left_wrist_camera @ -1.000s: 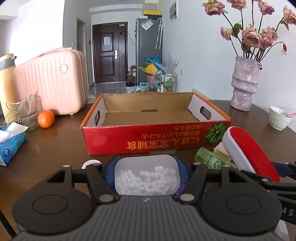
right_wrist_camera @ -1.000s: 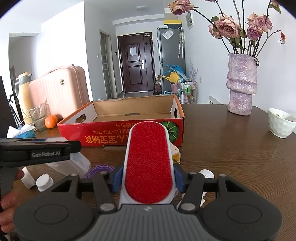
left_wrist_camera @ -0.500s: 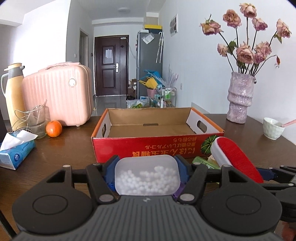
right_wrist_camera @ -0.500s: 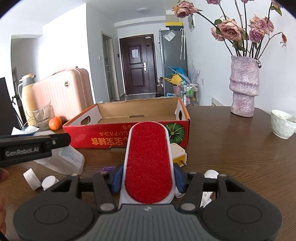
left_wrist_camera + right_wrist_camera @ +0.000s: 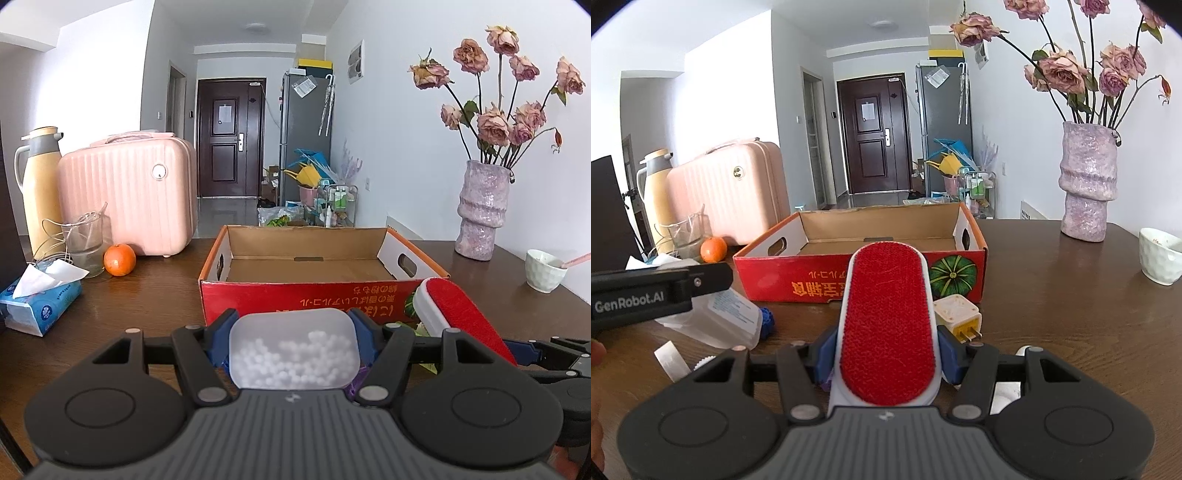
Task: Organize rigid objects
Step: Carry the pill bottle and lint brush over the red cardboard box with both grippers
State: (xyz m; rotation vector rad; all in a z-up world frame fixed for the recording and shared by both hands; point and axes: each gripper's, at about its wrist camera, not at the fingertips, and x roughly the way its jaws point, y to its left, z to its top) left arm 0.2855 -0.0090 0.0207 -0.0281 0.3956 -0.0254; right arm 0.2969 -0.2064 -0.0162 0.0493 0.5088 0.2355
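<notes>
Item one: the frosted plastic box [image 5: 293, 352] of small white beads, clamped between the blue pads of your left gripper [image 5: 293, 339] and held above the table [image 5: 147, 295], just short of the red cardboard tray [image 5: 314, 299]. Item two: the red-faced lint brush [image 5: 888, 332], pinched at its white sides by your right gripper [image 5: 886, 349], its tip pointing at the tray's near wall.

Change since a second ago: both grippers have risen, so each view now looks further down into the tray, whose brown floor shows bare, and the tray sits lower in both views. The grips on box and brush are unchanged.

Writing: the tray's front carries orange Japanese lettering, upside down from your side, beside a green pumpkin picture [image 5: 947, 275]. The left gripper's body, seen from the right wrist, reads "GenRobot.AI" [image 5: 629, 295]. The box has a pale printed label [image 5: 735, 308]; its text is too small to read.

On the table near the brush: a white plug adapter [image 5: 956, 314] with yellow base and two prongs, and a blue toothed piece [image 5: 767, 321] next to the box.

Further out: orange [image 5: 119, 259], blue tissue pack [image 5: 40, 301], glass cup [image 5: 86, 243], pink suitcase [image 5: 129, 199], beige thermos [image 5: 38, 192], mauve vase [image 5: 482, 210] of dried roses, white bowl [image 5: 545, 270].
</notes>
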